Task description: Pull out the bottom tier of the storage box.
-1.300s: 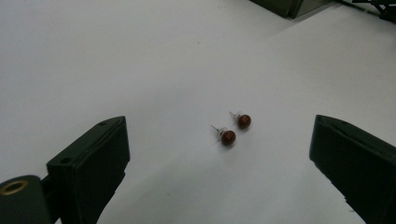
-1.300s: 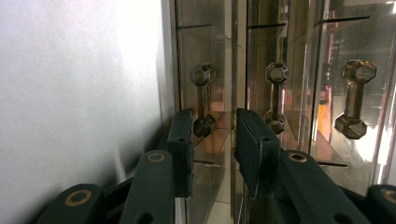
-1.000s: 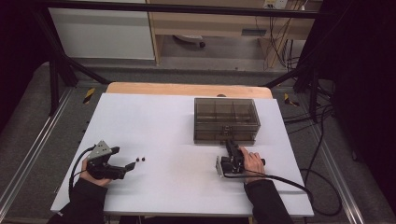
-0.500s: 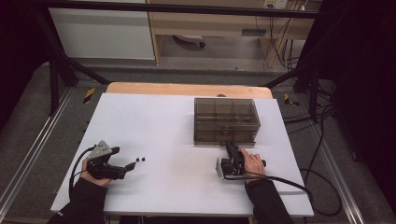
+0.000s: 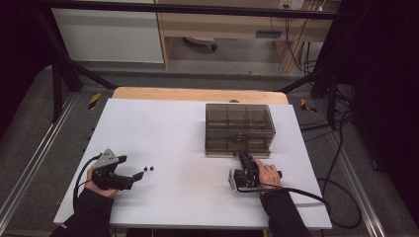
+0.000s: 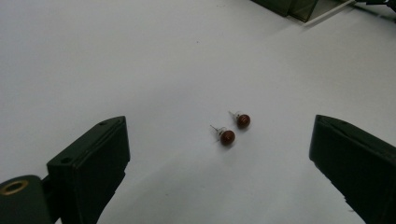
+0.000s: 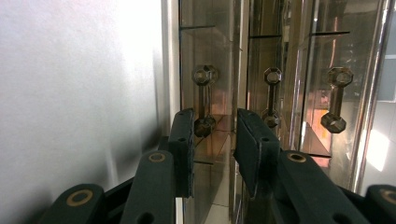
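Left gripper view: my left claw (image 6: 219, 163) gaping around two earrings (image 6: 235, 128); right claw (image 7: 212, 140) apart at drawer handle (image 7: 204, 100).

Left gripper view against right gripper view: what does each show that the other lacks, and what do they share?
The left gripper view has two brown stud earrings lying side by side between the wide-open jaws of the left gripper. The right gripper view has three drawer handles close up, with the right gripper narrowly open beside one. Both share the white table and the tinted box.
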{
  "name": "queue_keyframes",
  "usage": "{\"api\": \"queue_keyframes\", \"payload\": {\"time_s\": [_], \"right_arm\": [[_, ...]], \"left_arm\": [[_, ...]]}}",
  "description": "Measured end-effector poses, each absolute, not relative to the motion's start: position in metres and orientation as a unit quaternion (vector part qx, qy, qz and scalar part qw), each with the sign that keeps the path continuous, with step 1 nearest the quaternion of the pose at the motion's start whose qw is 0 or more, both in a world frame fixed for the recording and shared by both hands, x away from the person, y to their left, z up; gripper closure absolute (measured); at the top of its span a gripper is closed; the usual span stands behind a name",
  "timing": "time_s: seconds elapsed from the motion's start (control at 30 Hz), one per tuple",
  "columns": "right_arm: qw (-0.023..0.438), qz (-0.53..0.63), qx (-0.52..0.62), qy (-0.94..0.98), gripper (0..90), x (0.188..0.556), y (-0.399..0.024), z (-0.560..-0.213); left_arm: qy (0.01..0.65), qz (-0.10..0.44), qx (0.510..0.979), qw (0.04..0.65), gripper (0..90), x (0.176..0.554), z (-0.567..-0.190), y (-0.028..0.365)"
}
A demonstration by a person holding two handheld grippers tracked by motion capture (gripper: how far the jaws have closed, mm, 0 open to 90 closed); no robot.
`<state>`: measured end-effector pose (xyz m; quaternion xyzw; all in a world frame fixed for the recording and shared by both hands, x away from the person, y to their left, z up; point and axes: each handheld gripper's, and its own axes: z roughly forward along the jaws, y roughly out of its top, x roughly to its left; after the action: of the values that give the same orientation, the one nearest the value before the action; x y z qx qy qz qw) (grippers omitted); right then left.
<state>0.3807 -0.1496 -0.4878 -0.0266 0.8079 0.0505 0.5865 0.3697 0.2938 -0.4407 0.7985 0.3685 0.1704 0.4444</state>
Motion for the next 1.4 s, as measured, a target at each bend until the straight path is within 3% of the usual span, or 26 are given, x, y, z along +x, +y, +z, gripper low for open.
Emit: {"api": "queue_keyframes", "payload": {"time_s": [1.4], "right_arm": [[0.579,0.050,-0.031,0.813,68.8,0.361,-0.152,-0.486]], "left_arm": [[0.368,0.172,0.798,0.445,5.0,0.369,-0.440,0.294]]}}
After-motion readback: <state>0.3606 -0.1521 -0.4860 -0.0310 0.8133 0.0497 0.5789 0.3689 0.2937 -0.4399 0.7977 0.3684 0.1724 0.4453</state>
